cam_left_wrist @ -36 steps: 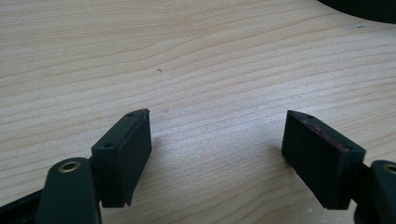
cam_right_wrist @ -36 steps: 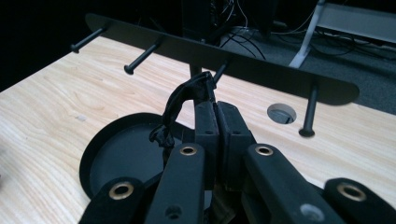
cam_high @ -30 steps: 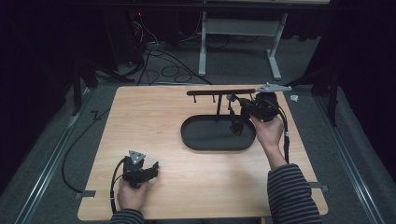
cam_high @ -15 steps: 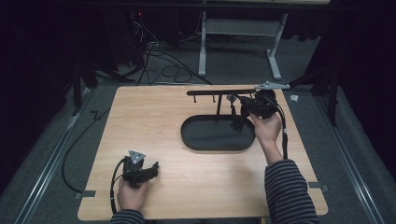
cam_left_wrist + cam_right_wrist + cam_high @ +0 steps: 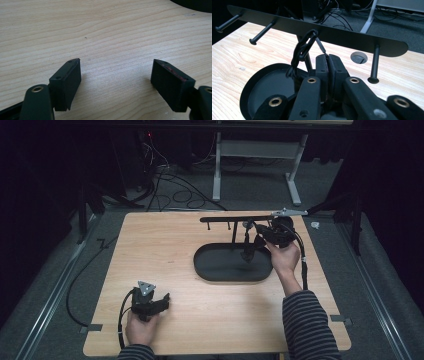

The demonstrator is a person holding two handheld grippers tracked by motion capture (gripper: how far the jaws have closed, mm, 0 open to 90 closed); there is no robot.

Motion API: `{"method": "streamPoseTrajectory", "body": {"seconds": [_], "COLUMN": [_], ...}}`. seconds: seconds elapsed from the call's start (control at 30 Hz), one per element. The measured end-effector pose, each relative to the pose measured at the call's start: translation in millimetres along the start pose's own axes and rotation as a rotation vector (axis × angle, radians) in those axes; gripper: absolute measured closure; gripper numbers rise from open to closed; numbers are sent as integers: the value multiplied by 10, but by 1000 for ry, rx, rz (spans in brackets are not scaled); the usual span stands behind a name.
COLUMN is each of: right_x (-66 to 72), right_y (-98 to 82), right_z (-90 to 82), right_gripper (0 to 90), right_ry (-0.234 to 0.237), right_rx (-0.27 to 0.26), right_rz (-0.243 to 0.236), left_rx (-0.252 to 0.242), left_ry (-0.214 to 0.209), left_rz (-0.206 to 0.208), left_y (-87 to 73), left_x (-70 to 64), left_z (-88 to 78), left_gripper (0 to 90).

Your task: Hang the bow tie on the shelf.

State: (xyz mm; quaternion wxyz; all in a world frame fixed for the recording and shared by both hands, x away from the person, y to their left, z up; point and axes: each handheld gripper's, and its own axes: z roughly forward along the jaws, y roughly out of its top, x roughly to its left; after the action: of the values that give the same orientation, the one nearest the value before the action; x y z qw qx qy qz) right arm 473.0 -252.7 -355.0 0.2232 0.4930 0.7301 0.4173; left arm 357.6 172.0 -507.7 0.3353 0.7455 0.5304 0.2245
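**Black two-jaw grippers, striped sleeves**

The left gripper (image 5: 150, 301) is black, topped by a grey three-cornered plate with small dark holes, and a black cable loops from its back. In the left gripper view its jaws are flat rectangular black blocks on black arms; brass-coloured eyelets sit in the arms, small screw holes dot one block's edge, and the other's rim shows a reddish tinge. The right gripper (image 5: 328, 65) has the same black blocks, brass eyelets and a black cable. Both sleeves (image 5: 309, 326) are dark with thin pale stripes.
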Motion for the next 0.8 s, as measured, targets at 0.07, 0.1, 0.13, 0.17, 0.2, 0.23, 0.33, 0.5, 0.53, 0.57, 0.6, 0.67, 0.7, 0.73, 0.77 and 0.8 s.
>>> {"method": "streamPoseTrajectory", "body": {"seconds": [0.07,0.1,0.13,0.17,0.2,0.23,0.33,0.5,0.53,0.57,0.6,0.67,0.7,0.73,0.77,0.8], "right_x": [-1,-4,-5,-5,-7,-8,0,-8,-14,-20,-20,-19,-19,-20,-21,-22], "right_y": [-8,-22,-25,-28,-30,-33,-44,-58,-62,-70,-70,-84,-84,-92,-99,-103], "right_z": [3,12,17,22,25,26,28,10,3,-16,-16,-56,-56,-72,-96,-113], "right_gripper": [885,885,885,885,884,881,854,826,825,820,820,808,808,803,793,787], "right_ry": [1,4,4,4,5,8,16,12,13,14,14,17,17,17,19,17], "right_rx": [-1,3,6,10,8,6,4,3,0,-2,-2,-7,-7,-11,-8,-9], "right_rz": [2,4,0,2,3,6,8,12,13,13,13,12,12,8,7,5], "left_rx": [2,0,0,0,0,0,0,-2,-2,-2,-2,-2,-2,-2,-2,-2], "left_ry": [0,0,0,0,0,0,0,0,0,0,0,0,0,0,0,-1], "left_rz": [2,0,0,0,0,0,0,-2,-2,-2,-2,-2,-2,-2,-2,-2], "left_y": [0,0,0,0,0,0,0,0,0,0,0,0,0,0,0,0], "left_x": [1,0,0,0,0,0,0,-1,-1,0,0,-1,-1,-1,-1,-1], "left_z": [-2,0,0,0,0,0,0,1,1,1,1,1,1,1,1,1], "left_gripper": [247,247,247,247,247,247,247,247,247,247,246,246,246,246,246,246]}}
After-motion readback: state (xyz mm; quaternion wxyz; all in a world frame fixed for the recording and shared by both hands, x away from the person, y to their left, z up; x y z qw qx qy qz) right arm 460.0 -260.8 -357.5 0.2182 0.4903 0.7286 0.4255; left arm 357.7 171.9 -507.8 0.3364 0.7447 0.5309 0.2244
